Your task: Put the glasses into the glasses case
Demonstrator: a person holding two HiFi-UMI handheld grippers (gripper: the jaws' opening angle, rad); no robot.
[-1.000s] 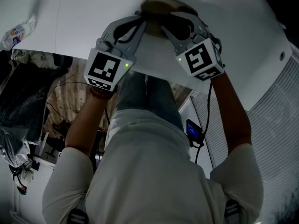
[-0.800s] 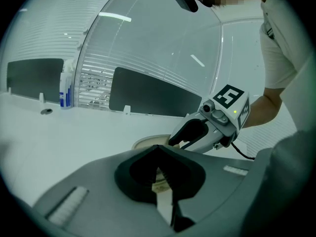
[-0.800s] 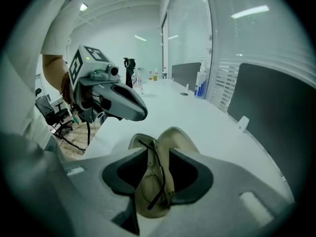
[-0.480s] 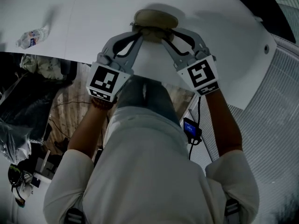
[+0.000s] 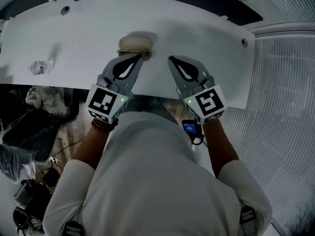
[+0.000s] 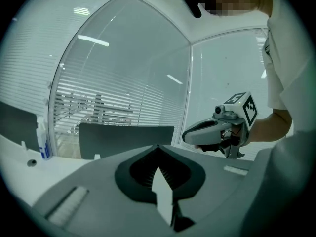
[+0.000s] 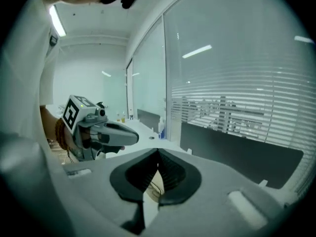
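Left gripper (image 5: 139,58), right gripper (image 5: 171,59) higher, closed

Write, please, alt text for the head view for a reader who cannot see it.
From above, a person in white holds the left tongs and right tongs, both shut and empty, over a white table. A tan glasses case lies on it just beyond the left tip.
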